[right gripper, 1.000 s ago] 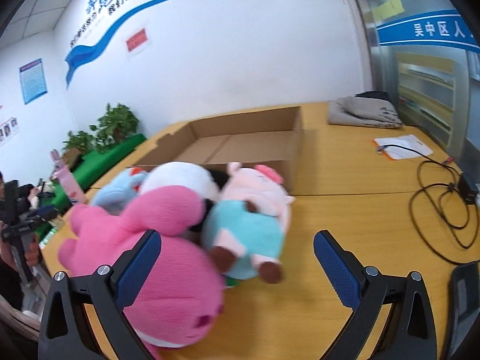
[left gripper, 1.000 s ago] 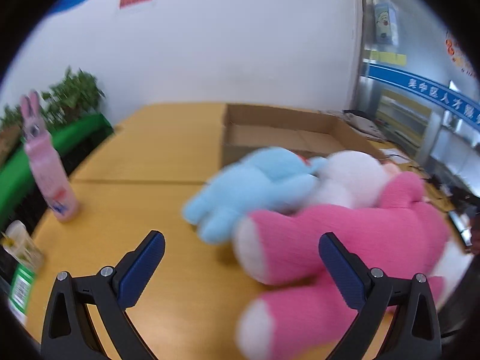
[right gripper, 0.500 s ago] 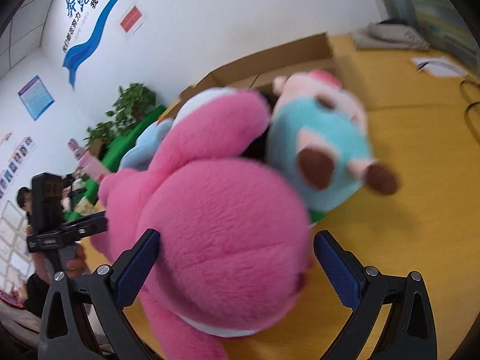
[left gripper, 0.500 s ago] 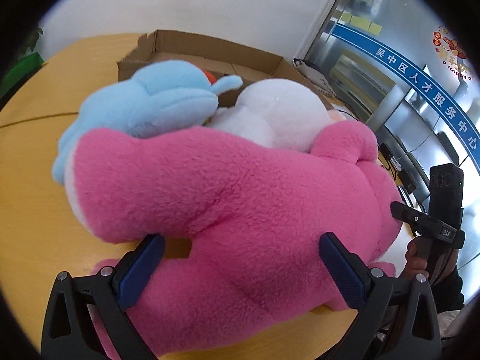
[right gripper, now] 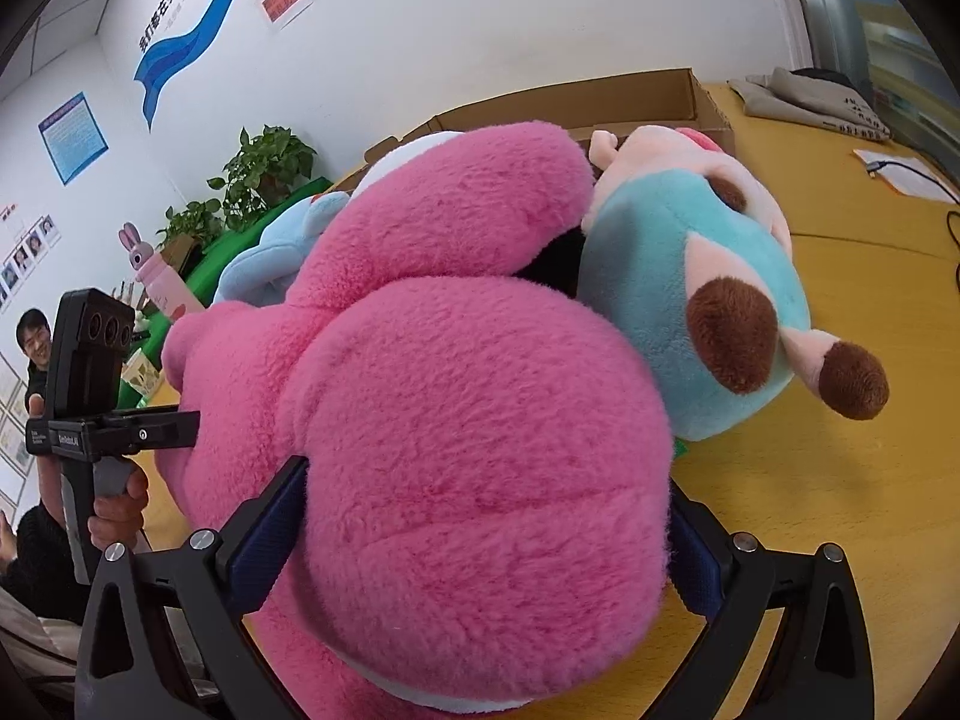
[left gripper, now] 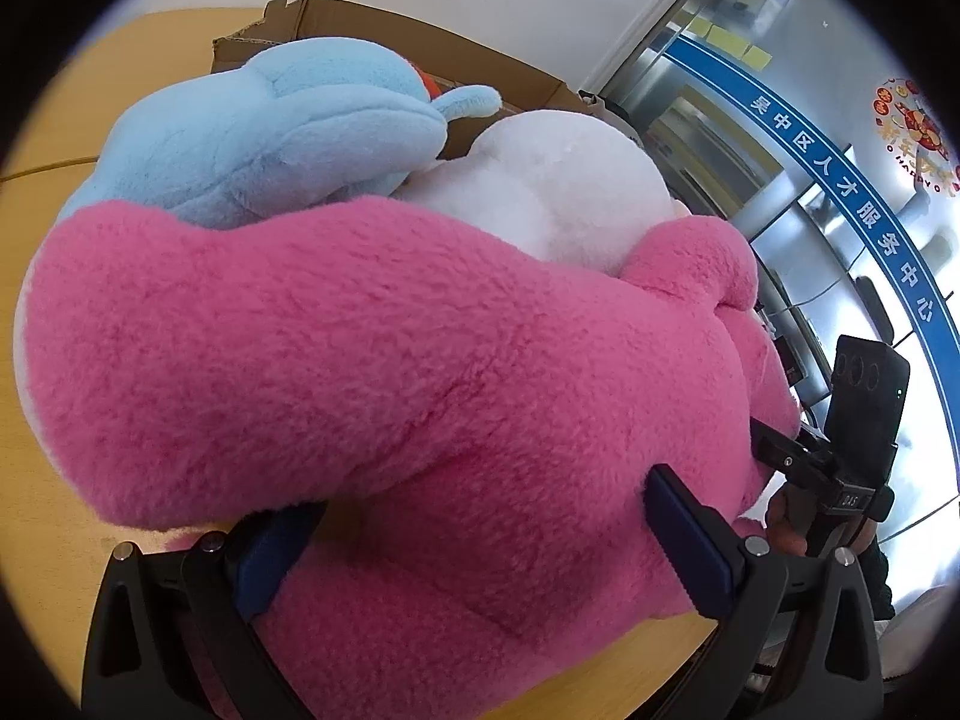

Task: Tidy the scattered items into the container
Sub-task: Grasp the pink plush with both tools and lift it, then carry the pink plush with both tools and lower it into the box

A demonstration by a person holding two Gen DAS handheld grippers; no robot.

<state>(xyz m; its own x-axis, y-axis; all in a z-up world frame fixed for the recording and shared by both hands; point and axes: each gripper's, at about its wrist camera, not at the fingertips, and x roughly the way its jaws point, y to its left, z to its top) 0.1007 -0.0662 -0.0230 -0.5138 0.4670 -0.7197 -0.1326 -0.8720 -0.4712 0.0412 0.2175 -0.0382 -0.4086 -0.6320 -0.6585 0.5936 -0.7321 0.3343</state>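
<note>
Left wrist view: your left gripper (left gripper: pixel 480 546) sits with its jaws spread wide around the lower body of the pink plush toy (left gripper: pixel 390 360). The blue pads (left gripper: pixel 684 534) lie against the fur on both sides, but you cannot tell from this view whether they are pressing in. The pink plush toy lies on the wooden table (left gripper: pixel 36 150) and fills most of the frame. Behind it, a light blue plush toy (left gripper: pixel 270 126) and a white plush toy (left gripper: pixel 558 186) rest touching it and each other. The cardboard box (left gripper: pixel 384 30) stands just behind these, open at the top; the plush toys are outside it, against its near wall. Your other hand (left gripper: pixel 786 528) shows at the right, holding the second tool.

Right wrist view: your right gripper (right gripper: pixel 480 528) has its jaws set wide around the rounded end of the pink plush toy (right gripper: pixel 468 420), with fur bulging over both pads (right gripper: pixel 270 534). Grip pressure cannot be confirmed. A teal and pink plush toy (right gripper: pixel 690 288) with brown feet lies touching the pink one on its right side, on the table (right gripper: pixel 840 510). The cardboard box (right gripper: pixel 600 102) stands behind the pile. Your left hand (right gripper: pixel 120 510) holds the other tool at the left edge. A pink rabbit-topped bottle (right gripper: pixel 156 276) and potted plants (right gripper: pixel 264 168) stand well apart, beyond the table's far left.
</note>
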